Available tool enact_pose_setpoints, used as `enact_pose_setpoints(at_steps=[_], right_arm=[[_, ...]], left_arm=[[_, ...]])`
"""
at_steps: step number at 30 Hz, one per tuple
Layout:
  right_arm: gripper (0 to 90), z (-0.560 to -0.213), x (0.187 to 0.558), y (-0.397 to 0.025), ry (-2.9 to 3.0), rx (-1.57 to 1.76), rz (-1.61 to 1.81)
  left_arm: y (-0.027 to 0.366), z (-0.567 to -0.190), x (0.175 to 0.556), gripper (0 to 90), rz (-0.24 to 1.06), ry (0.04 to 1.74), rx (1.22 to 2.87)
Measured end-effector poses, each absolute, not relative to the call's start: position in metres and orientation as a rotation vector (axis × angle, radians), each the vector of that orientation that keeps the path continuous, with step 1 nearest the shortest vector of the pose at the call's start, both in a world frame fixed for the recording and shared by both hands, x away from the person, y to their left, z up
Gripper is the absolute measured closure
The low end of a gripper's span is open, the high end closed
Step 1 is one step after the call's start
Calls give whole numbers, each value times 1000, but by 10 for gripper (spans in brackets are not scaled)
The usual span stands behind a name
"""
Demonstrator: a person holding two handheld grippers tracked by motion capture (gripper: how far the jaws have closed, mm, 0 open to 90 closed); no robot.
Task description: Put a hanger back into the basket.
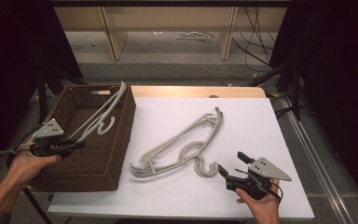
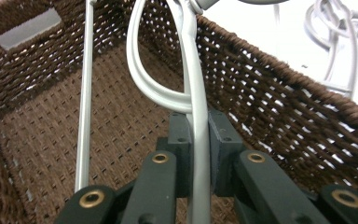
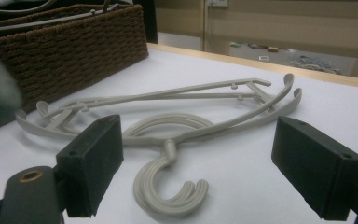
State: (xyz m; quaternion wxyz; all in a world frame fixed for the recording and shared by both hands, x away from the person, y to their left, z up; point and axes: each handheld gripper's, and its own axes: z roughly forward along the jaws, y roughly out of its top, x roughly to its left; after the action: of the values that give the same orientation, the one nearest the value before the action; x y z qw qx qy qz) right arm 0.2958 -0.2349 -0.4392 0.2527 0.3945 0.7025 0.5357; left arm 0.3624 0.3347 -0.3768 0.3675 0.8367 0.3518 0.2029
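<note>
Work in hand: moving pale grey plastic coat hangers off the white table top (image 1: 242,121) into the dark brown woven wicker basket (image 1: 121,140). Risks first. The held grey hanger (image 1: 100,114) sits tilted, one end propped up over the basket's far rim, hook dangling inside; if the left gripper (image 1: 77,143) lets go now, it likely stays perched on the rim or tips out over the edge rather than lying flat on the basket floor. The grip is on a thin arm near one end, so the hanger can pivot in the jaws while being lowered. Second risk: the two remaining grey hangers (image 1: 182,144) on the table lie stacked and interlocked, hooks overlapping; grabbing one arm probably drags both, or the second one snags and slides toward the table's front edge. Left gripper (image 2: 199,154): jaws clamped tight on the hanger's arm, pads pressed on both sides of the bar, hovering over the basket's near-left part; a thin straight bar of the same hanger runs along the basket interior beside it. Right gripper (image 1: 230,169): jaws spread wide, holding nothing, touching nothing, held low near the table front and aimed at the stacked hangers' hooks (image 3: 170,186), which sit between its pads (image 3: 91,165) in the right gripper view but farther off.
</note>
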Motion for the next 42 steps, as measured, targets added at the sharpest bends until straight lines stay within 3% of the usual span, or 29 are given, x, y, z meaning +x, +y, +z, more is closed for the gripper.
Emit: enact_pose_setpoints(at_steps=[13,16,23,32,34,37,38,42], right_arm=[[175,-439,295,-235,1917,1071,1433],[175,-438,295,-235,1924,1074,1433],[174,-439,296,-235,1925,1072,1437],[175,-439,295,-235,1924,1075,1429],[175,-439,295,-235,1925,1075,1428],[175,-439,295,-235,1929,1079,1430],[175,-438,295,-235,1932,1076,1423],[175,-439,295,-234,1927,1072,1429]], left_arm=[[336,-384,369,810,487,895,2257],[332,-388,371,809,466,960,2224],[327,-393,381,806,385,985,2405],[325,-397,385,779,336,1049,2408],[325,-397,384,693,341,1048,2388],[327,-393,382,658,348,1044,2379],[328,-388,380,584,381,1069,2349],[327,-378,376,463,438,1106,2246]])
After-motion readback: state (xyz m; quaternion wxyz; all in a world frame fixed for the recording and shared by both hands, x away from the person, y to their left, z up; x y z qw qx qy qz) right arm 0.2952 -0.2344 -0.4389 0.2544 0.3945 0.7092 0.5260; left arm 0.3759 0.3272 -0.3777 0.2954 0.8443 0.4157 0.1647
